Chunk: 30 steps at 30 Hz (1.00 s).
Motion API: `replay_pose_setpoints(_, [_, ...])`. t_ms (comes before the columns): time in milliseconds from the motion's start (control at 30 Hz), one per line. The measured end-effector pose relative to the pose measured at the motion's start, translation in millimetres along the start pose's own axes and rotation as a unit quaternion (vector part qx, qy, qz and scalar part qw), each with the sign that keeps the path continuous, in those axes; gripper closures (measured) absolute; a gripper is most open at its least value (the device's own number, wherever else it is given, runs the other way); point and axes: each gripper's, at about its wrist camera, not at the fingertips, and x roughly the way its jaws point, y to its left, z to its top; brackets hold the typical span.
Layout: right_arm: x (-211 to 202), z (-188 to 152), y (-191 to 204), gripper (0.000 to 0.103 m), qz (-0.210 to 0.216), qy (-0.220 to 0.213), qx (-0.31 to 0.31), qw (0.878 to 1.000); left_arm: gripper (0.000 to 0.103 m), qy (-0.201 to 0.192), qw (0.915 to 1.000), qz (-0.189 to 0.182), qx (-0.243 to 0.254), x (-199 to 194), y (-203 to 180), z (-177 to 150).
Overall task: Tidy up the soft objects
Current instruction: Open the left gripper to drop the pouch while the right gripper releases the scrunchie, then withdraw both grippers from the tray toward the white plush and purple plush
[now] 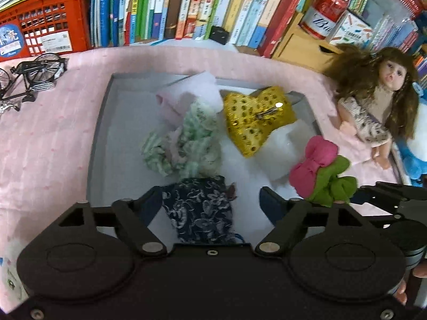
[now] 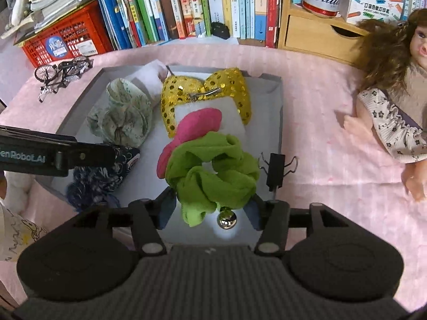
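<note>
**Soft items at the tray: both grippers spread**

The green scrunchie (image 2: 213, 170), with a pink bow (image 2: 192, 133) attached and a small metal bell (image 2: 226, 220) hanging from it, lies over the near part of the grey tray (image 2: 277, 112), between the fingers of the right gripper (image 2: 210, 210). Those jaws stand apart and the pads do not appear to press the fabric. The item is judged light, limp and compressible; take it across the bunched fabric ring, not by the bell.

The dark floral pouch (image 1: 200, 208) lies in the tray between the spread fingers of the left gripper (image 1: 210, 202), with its right side clear of the pad. Judged soft and light; pinch it across the middle.

Further in lie a pale green scrunchie (image 1: 186, 138) and a gold sequin bow (image 1: 256, 122).

Both grippers point steeply down toward the tray, side by side
</note>
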Motion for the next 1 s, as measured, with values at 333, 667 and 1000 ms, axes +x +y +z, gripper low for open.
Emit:
replay_pose_setpoints(333, [-24.2, -2.5, -5.8, 0.028, 0.022, -0.031, 0.02, 0.999, 0.022, -0.006, 0.9997, 0.011, 0.019, -15.1, -2.9, -5.5])
replay_pose_setpoints(667, [-48.2, -11.7, 4.5, 0.028, 0.019, -0.054, 0.009, 0.998, 0.022, -0.026, 0.9992, 0.016, 0.027, -39.4, -4.6, -17.5])
replay_pose_setpoints(1000, [-105.2, -42.7, 38.7, 0.025, 0.018, -0.142, -0.035, 0.989, 0.021, -0.072, 0.996, -0.009, 0.052, -89.3, -7.2, -55.8])
